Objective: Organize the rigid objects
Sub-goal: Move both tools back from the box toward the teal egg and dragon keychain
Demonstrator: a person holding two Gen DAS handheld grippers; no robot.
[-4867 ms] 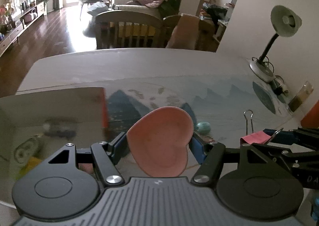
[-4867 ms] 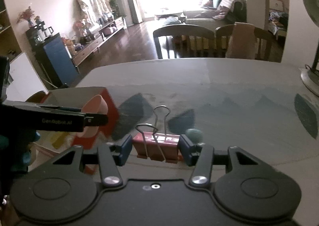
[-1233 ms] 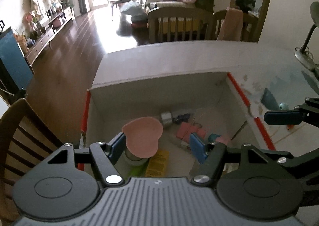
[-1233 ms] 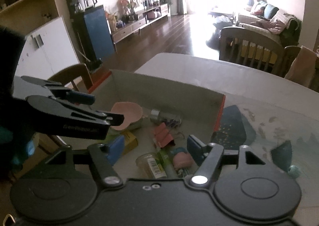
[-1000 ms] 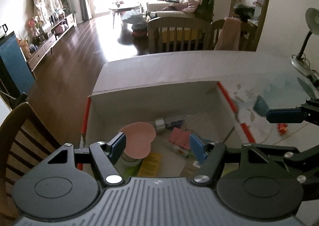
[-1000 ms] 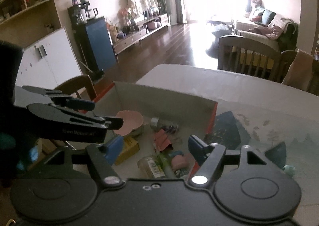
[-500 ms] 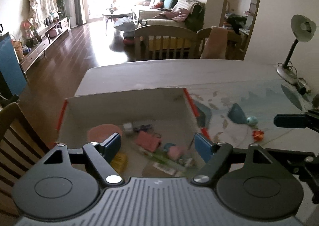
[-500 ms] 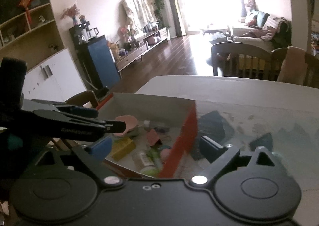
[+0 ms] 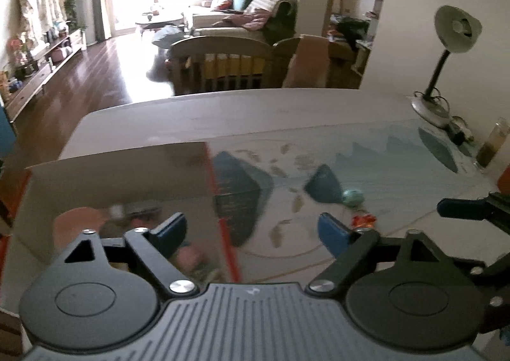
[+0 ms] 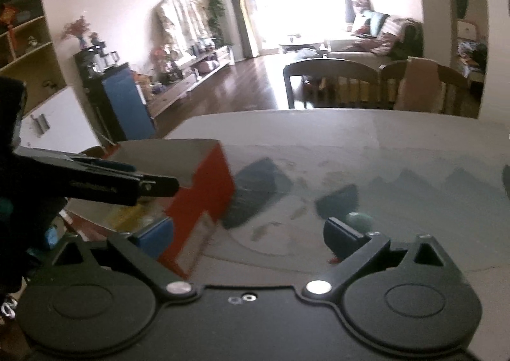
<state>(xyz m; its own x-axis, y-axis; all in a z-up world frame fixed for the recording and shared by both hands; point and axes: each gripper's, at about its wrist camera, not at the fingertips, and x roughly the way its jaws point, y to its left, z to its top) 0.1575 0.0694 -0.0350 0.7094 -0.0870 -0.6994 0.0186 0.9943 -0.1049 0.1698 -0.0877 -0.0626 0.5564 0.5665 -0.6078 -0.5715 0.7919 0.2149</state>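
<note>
Tongs (image 9: 250, 232) agape beside box (image 9: 114, 169)

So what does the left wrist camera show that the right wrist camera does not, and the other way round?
Only the left wrist view shows the desk lamp, the small red object on the table, and the pink dish inside the box. Only the right wrist view shows the box's red outer wall and the blue cabinet. Both show the open grippers, left and right, the teal ball and the chairs.
</note>
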